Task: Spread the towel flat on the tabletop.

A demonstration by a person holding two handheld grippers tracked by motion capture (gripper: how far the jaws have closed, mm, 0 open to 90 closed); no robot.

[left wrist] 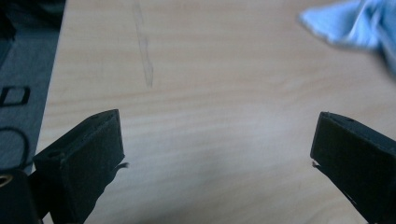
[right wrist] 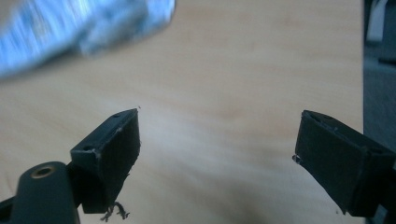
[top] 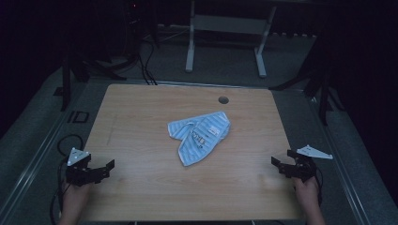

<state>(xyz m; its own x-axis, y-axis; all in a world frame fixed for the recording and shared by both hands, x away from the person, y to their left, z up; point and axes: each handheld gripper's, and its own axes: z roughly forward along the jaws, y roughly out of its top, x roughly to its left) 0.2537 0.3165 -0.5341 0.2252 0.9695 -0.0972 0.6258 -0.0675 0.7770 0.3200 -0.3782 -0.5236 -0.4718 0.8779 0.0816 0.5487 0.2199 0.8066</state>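
Note:
A small light-blue striped garment lies crumpled near the middle of the wooden table. My left gripper rests at the table's front left, jaws wide apart over bare wood. In the left gripper view a corner of the blue garment shows at the top right. My right gripper is at the front right edge, also open with nothing between its jaws. In the right gripper view the garment is blurred at the top left.
A round cable hole sits in the table near its far edge. A white desk frame stands on the floor beyond. Cables trail on the floor at the left. A pale scuff marks the wood.

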